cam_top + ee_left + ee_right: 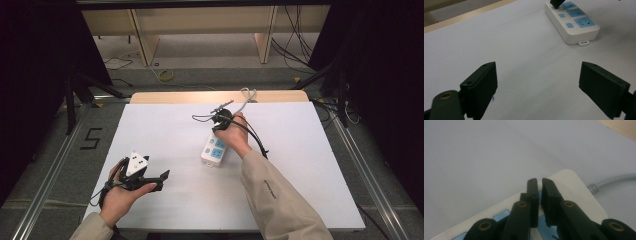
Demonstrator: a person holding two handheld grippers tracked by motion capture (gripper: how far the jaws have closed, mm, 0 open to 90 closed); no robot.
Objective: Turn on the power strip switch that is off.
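Closest to us, at the near left corner of the white board [300, 165], we hold the left gripper [161, 181] in our left hand [117, 197], just above the board, with its jaws spread wide and nothing between them. In the left gripper view those jaws frame bare board, and the power strip [574, 23] lies beyond them, well apart.

Farther in, near the middle of the board, sits the power strip [213, 149], white with blue sockets and small blue switches, lying flat with its long side running away from us. Our right hand [235, 132] reaches over the strip's far half, holding the right gripper [218, 129] down onto it. In the right gripper view the jaws are drawn nearly together, only a thin slit between them, and they hold nothing; their tips point down over a blue part of the strip [579, 192].

From the strip's far end a grey cord [246, 100] runs toward the board's far edge, where it loops on the wooden tabletop [175, 96] beyond.
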